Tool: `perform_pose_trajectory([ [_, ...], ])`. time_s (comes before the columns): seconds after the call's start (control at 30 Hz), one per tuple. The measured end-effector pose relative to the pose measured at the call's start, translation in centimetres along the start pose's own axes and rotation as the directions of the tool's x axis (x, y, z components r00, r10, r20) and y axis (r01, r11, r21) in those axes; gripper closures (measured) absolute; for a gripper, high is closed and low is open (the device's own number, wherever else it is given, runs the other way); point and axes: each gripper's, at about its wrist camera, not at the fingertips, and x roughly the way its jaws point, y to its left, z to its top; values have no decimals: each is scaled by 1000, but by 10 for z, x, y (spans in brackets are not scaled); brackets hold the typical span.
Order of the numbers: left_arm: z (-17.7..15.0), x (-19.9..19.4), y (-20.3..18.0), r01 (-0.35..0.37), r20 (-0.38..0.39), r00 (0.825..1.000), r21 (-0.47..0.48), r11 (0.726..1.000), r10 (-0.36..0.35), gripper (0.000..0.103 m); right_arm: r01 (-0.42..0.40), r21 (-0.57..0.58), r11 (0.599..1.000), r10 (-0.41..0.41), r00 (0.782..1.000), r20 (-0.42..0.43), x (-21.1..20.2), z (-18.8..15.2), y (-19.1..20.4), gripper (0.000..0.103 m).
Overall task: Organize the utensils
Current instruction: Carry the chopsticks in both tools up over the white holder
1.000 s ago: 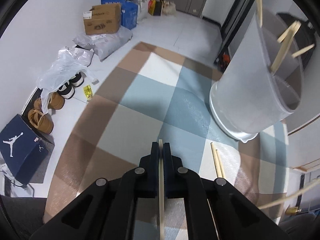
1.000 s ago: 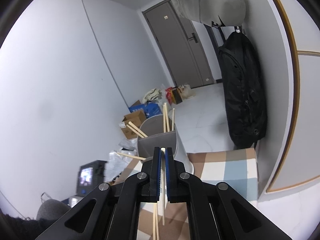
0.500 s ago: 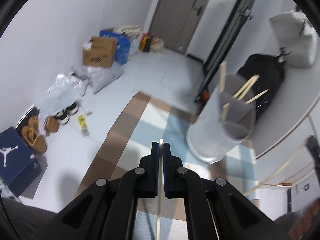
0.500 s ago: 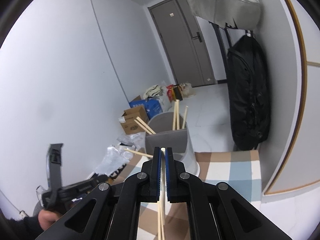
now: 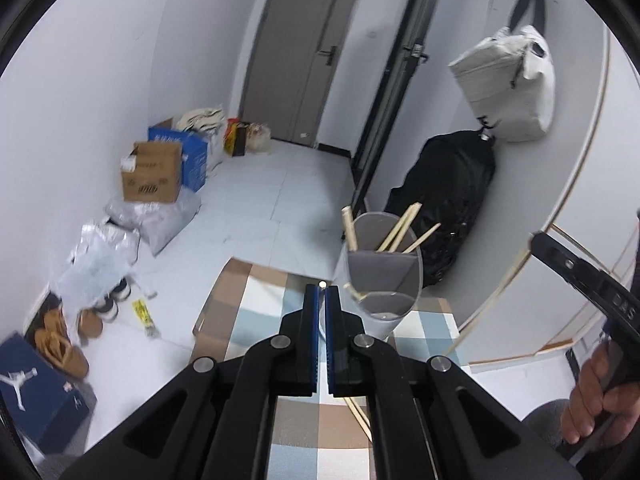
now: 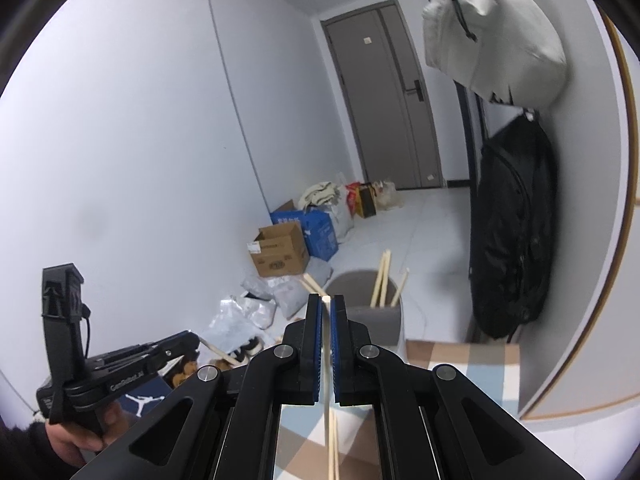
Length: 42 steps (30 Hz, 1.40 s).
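Note:
My left gripper (image 5: 321, 292) is shut on a thin wooden chopstick whose pale tip (image 5: 322, 285) shows between the blue pads. My right gripper (image 6: 327, 302) is shut on another chopstick (image 6: 329, 400) that hangs down below it. A grey utensil holder (image 5: 380, 280) stands on the checked tablecloth (image 5: 256, 312), just right of the left fingertips, with several chopsticks leaning in it. In the right wrist view the holder (image 6: 372, 314) sits just beyond the fingertips. Each view shows the other gripper held in a hand: the right gripper (image 5: 538, 242) and the left gripper (image 6: 188, 340). Loose chopsticks (image 5: 360, 416) lie on the cloth.
A black backpack (image 5: 448, 208) leans against the wall behind the holder, under a hanging white bag (image 5: 508, 80). On the floor at the left are a cardboard box (image 5: 152, 178), plastic bags, shoes (image 5: 60, 344) and a navy shoebox (image 5: 36, 400). A grey door (image 5: 304, 56) is at the back.
Both grippers have risen with their chopsticks. The left one tipped upward, so the holder now looks smaller and farther off. Each hand-held gripper has come into the other's view.

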Motion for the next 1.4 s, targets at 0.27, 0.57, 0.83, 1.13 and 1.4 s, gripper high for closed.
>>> perform_pose_trajectory([
  [0.27,25,-16,-13,53,17,998,44,998,-54,103,-13,-1,1000,13,1000,7,4,27,2,100],
  [0.57,69,-41,-38,122,72,989,82,989,-128,103,-16,-22,1000,16,999,37,7,73,2,100],
  [0.83,115,-35,-54,142,126,980,111,984,-155,103,-8,-22,1000,9,998,59,25,114,-8,100],
  [1.13,144,8,-62,114,118,985,132,985,-129,103,-1,-40,999,3,998,59,65,136,-20,100],
  [1.4,141,53,-56,105,61,992,136,985,-114,103,7,-34,999,-6,1000,29,104,127,-33,100],
])
